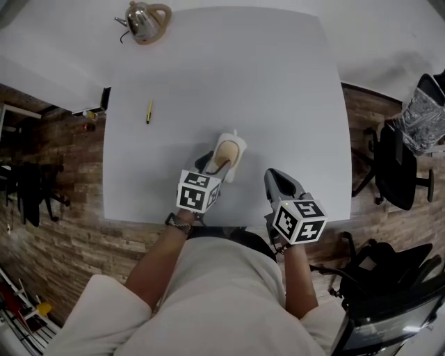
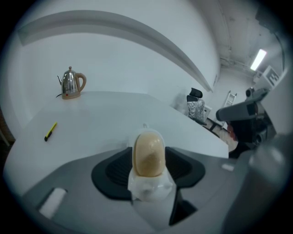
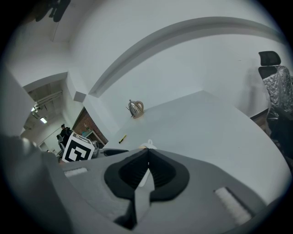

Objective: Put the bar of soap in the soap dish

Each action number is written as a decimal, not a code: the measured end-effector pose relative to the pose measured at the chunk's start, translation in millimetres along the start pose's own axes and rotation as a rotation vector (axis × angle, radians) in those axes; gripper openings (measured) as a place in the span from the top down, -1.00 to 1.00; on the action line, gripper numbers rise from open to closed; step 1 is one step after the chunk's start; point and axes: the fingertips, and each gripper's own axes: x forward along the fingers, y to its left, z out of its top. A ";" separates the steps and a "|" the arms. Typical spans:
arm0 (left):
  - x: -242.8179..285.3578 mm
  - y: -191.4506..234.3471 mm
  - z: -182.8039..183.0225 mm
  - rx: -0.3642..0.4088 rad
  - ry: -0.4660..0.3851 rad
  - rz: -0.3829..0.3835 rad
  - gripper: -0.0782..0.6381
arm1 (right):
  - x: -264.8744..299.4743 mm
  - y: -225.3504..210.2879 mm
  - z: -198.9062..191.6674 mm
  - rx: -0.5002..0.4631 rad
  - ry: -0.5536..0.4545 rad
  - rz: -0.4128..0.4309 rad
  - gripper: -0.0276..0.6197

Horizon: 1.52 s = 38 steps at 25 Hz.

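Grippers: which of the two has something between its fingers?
The left gripper: its fingers grip the soap dish with the bar of soap in it. The right gripper has its fingers together, nothing between them.

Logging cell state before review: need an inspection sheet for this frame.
Surface: white table.
Job's things: soap lies in dish, near the front edge.
Clutter: kettle at far left corner; pen on the left side.
Grippers: left gripper jaws flank the soap, unclear if pressing; right gripper shut, empty.
Cables: nothing seen.
Surroundings: chairs at right; brick-pattern floor.
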 end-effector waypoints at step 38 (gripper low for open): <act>-69.4 -34.8 77.2 0.095 -0.195 0.011 0.38 | -20.4 5.9 44.6 -0.076 -0.100 0.031 0.91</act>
